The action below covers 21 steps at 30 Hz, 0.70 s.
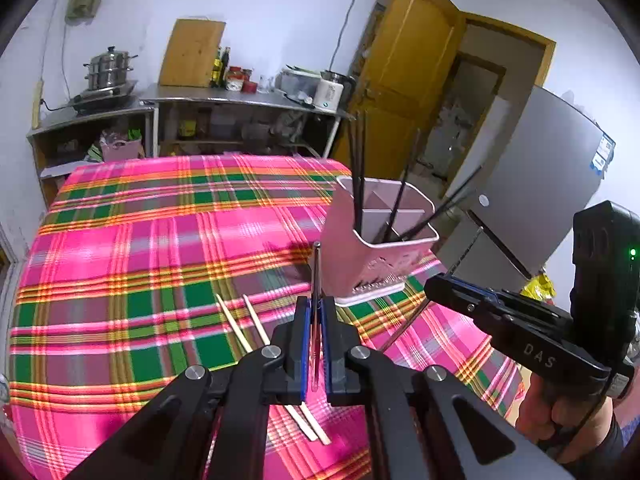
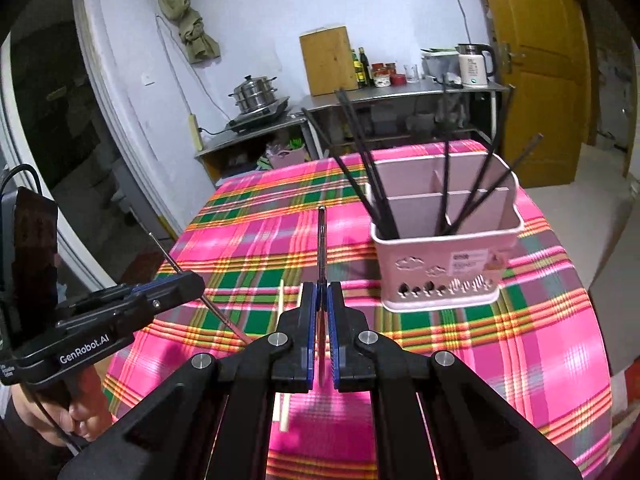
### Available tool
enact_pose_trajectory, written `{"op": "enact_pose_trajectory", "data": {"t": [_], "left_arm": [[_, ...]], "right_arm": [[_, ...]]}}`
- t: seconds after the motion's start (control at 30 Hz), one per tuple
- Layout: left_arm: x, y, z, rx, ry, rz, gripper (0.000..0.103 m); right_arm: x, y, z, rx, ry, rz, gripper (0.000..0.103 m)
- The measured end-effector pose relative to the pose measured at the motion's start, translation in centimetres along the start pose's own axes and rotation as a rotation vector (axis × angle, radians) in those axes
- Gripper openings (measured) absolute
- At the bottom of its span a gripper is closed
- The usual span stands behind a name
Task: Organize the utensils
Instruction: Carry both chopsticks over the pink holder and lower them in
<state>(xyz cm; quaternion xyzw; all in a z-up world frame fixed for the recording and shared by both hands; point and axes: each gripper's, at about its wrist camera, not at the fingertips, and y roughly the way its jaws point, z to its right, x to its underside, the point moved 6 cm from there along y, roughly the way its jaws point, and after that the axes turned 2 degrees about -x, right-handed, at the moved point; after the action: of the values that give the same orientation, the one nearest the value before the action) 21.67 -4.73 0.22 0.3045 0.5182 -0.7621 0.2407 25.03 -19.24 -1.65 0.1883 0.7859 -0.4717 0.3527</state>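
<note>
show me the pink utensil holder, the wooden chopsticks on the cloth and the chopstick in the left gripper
pink utensil holder (image 2: 440, 264): right wrist view, front wall
wooden chopsticks (image 1: 240, 330): left wrist view, shaft of the left one
metal chopstick (image 1: 316, 280): left wrist view, shaft above the left gripper (image 1: 316, 320)

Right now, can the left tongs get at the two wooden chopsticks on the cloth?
Probably not yet: the left tongs are shut on a metal chopstick. The wooden chopsticks lie just below, uncovered.

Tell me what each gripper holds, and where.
Each holds one thin metal chopstick, clamped partway along its length: left gripper its chopstick; right gripper its chopstick.
</note>
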Motion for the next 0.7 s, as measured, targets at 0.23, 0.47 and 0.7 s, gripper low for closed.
{"op": "enact_pose_trajectory", "data": {"t": [0.23, 0.47, 0.7], "left_arm": [[-0.2, 1.8, 1.4, 0.037, 0.001, -0.029, 0.005], [-4.2, 2.0, 3.1, 0.073, 0.012, 0.011, 0.005], [-8.9, 2.0, 5.1, 0.101, 0.031, 0.070, 0.005]], "right_arm": [[0.0, -0.5, 1.8, 0.030, 0.026, 0.006, 0.006], [-2.6, -2.0, 3.5, 0.053, 0.046, 0.058, 0.006], [-6.5, -3.9, 4.6, 0.083, 0.035, 0.142, 0.006]]}}
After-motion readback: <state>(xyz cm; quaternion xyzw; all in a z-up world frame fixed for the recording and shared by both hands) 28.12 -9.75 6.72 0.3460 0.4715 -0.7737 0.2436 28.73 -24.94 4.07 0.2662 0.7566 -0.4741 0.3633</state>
